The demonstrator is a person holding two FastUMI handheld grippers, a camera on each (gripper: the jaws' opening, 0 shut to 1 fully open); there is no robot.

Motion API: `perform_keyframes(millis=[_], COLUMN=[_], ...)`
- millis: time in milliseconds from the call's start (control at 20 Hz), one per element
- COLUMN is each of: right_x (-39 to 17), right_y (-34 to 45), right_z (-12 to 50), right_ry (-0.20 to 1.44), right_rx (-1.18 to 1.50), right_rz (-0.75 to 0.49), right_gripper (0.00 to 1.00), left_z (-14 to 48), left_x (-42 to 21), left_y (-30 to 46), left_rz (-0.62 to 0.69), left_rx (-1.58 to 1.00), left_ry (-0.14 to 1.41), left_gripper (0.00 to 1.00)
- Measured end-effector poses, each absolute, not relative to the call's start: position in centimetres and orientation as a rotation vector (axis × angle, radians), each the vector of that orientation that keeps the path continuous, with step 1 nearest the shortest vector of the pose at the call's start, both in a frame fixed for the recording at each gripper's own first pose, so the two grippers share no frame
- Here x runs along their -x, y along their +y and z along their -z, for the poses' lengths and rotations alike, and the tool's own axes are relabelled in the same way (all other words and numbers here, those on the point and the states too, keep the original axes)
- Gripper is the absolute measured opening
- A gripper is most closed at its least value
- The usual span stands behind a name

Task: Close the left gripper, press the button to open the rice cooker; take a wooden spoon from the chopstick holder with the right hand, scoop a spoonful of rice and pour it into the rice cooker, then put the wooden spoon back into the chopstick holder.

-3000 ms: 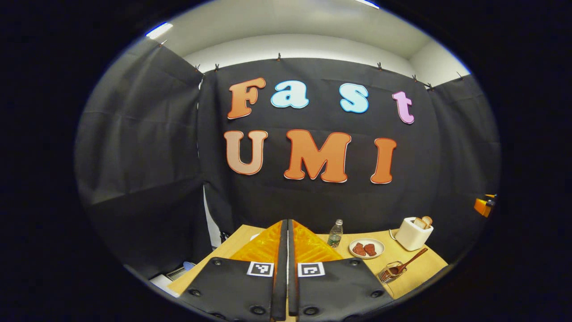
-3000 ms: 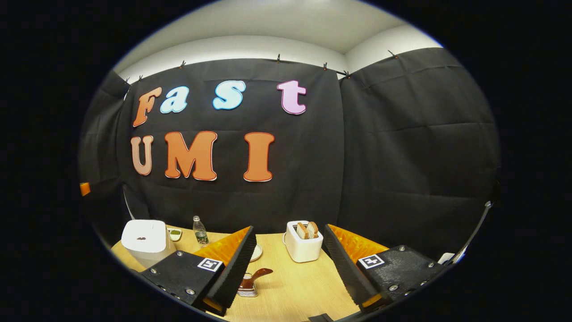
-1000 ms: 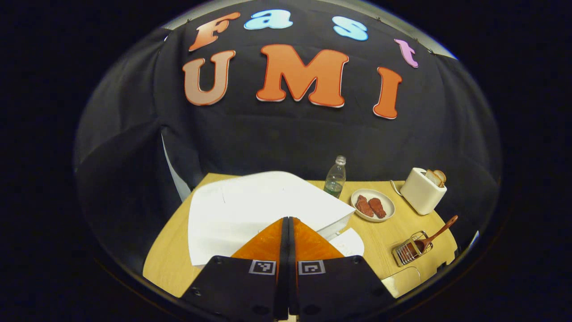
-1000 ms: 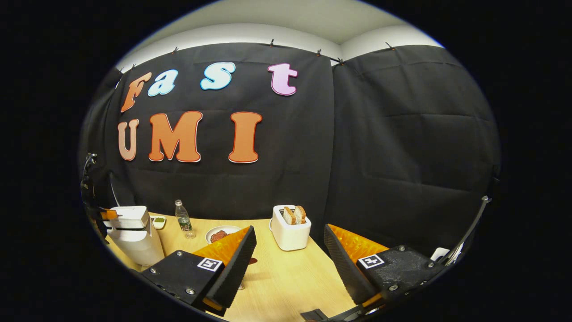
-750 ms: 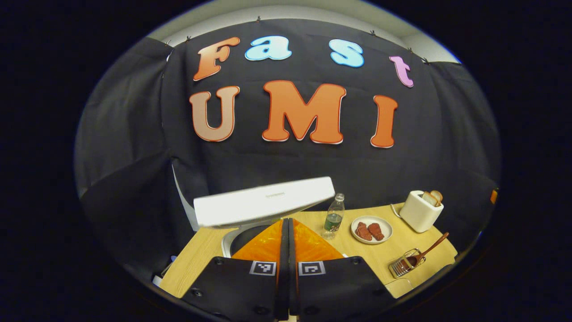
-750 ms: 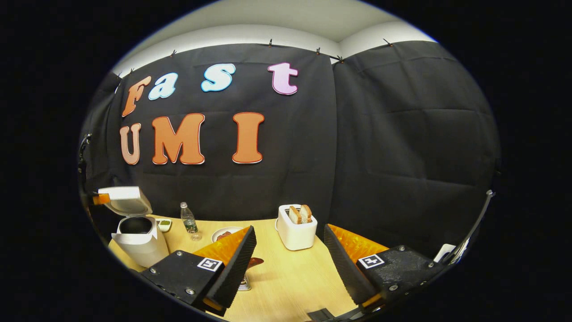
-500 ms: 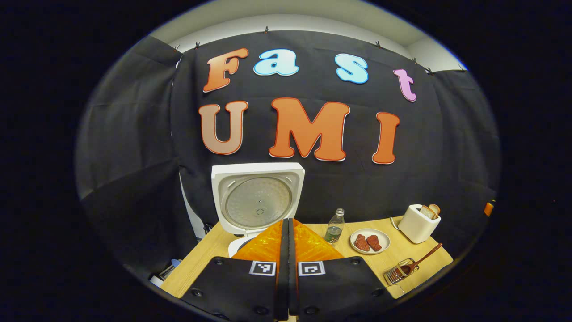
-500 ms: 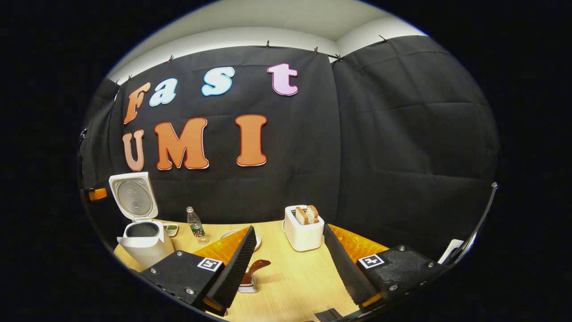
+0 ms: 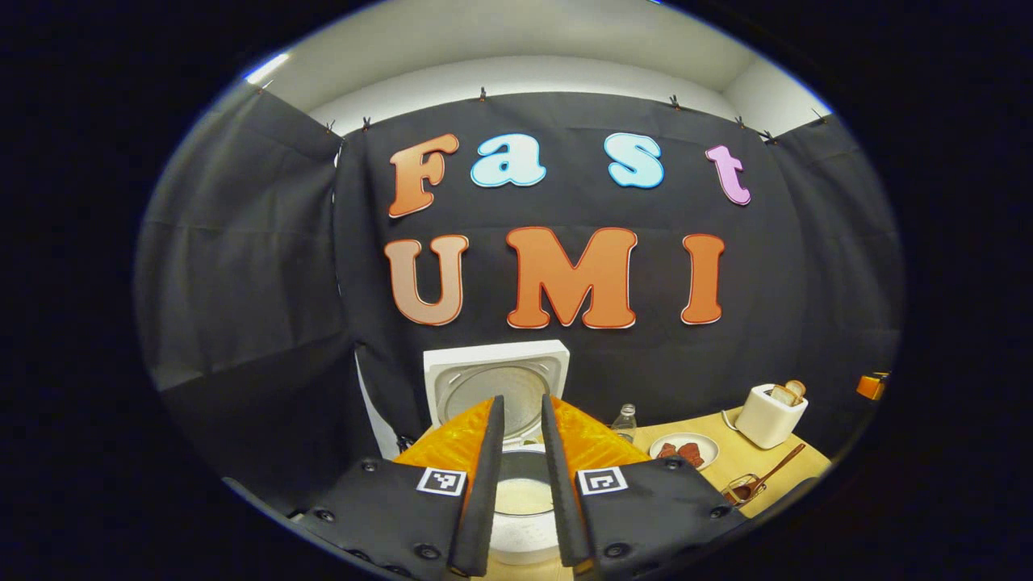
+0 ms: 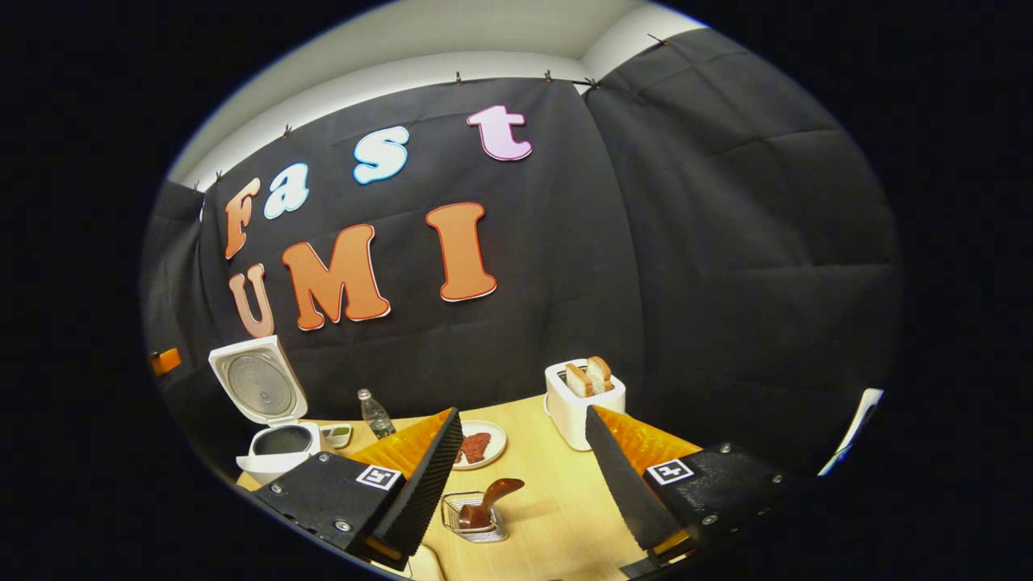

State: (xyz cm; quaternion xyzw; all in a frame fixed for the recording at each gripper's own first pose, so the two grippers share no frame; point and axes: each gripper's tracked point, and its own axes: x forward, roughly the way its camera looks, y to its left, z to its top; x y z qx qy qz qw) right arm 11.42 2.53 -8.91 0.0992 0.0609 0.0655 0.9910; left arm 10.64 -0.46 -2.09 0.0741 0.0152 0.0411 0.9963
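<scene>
The white rice cooker (image 9: 524, 524) stands open, its lid (image 9: 496, 379) upright behind the pot. My left gripper (image 9: 520, 403) hovers just in front of and above the pot, its fingers a little apart and holding nothing. In the right gripper view the cooker (image 10: 278, 448) sits at the far left with its lid (image 10: 258, 383) raised. The wire chopstick holder (image 10: 474, 516) holds the brown wooden spoon (image 10: 492, 496), handle slanting up to the right. My right gripper (image 10: 524, 420) is open above the holder, holding nothing. The holder (image 9: 746, 488) and spoon (image 9: 771, 472) also appear at the right in the left gripper view.
On the wooden table (image 10: 549, 500) stand a white toaster (image 10: 583, 395) with bread, a plate of red meat (image 10: 478, 444), a water bottle (image 10: 375, 415) and a small dish (image 10: 337, 436) beside the cooker. The other gripper's orange tip (image 10: 165, 361) shows at the far left.
The cooker lid sprang from shut to fully upright. My left gripper drew back and up, and its fingers parted slightly. The right gripper tilted and now looks down at the chopstick holder.
</scene>
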Motion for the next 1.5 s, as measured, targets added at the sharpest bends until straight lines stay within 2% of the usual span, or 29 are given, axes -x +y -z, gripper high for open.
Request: perform_keyframes(millis=[100, 150, 250, 300, 400, 500, 550, 600, 950, 1000, 1050, 1100, 1200, 1250, 1300, 1350, 1500], right_x=[-12.5, -12.9, -13.6, -14.0, -14.6, -15.4, -15.7, -16.1, -18.6, -18.8, -19.0, -19.2, -19.9, -20.1, -20.2, -20.1, -20.1], right_y=[2.8, 2.8, 3.3, 3.8, 4.6, 5.3, 5.5, 6.0, 8.0, 8.3, 8.6, 9.0, 9.5, 9.6, 9.9, 10.1, 10.8], right_z=[10.5, 11.4, 13.3, 14.3, 16.6, 18.5, 19.4, 20.3, 25.4, 25.8, 26.4, 26.6, 27.1, 27.1, 27.3, 27.3, 26.8], right_ry=[0.143, 0.150, 0.176, 0.198, 0.249, 0.288, 0.306, 0.324, 0.414, 0.424, 0.432, 0.434, 0.430, 0.427, 0.428, 0.431, 0.431], right_rx=[-0.244, -0.253, -0.272, -0.288, -0.321, -0.357, -0.377, -0.394, -0.507, -0.524, -0.535, -0.540, -0.550, -0.552, -0.556, -0.563, -0.592], right_rz=[-0.141, -0.144, -0.162, -0.174, -0.195, -0.210, -0.214, -0.218, -0.240, -0.240, -0.243, -0.244, -0.246, -0.241, -0.246, -0.258, -0.296], right_gripper=[0.95, 0.95, 0.95, 0.95, 0.95, 0.95, 0.95, 0.95, 0.94, 0.92, 0.80, 0.78, 0.64, 0.60, 0.48, 0.42, 0.32], left_z=[1.3, 1.4, 0.7, 0.2, -0.5, -1.2, -1.6, -2.0, -2.5, -2.4, -2.6, -3.0, -3.3, -3.1, -3.1, -2.9, -2.8], left_x=[-9.1, -8.5, -7.2, -6.5, -5.3, -4.0, -3.3, -2.9, 0.1, 0.5, 0.8, 1.1, 1.5, 1.6, 1.7, 1.8, 1.9], left_y=[-0.8, -0.7, -0.4, -0.4, 0.2, 0.9, 1.4, 1.8, 4.0, 4.3, 4.6, 4.8, 4.9, 5.0, 5.1, 5.1, 4.8], left_rz=[-0.080, -0.084, -0.095, -0.098, -0.123, -0.154, -0.171, -0.186, -0.282, -0.292, -0.302, -0.309, -0.318, -0.322, -0.328, -0.331, -0.324], left_rx=[-0.119, -0.111, -0.095, -0.085, -0.071, -0.061, -0.061, -0.066, -0.097, -0.112, -0.125, -0.130, -0.132, -0.135, -0.138, -0.140, -0.136], left_ry=[0.019, 0.031, 0.021, 0.008, -0.008, -0.027, -0.039, -0.050, -0.035, -0.022, -0.017, -0.018, -0.021, -0.017, -0.011, -0.006, 0.001], left_gripper=[0.37, 0.48, 0.60, 0.60, 0.75, 0.77, 0.94, 1.00, 1.00, 1.00, 1.00, 1.00, 1.00, 1.00, 0.99, 0.99, 0.99])
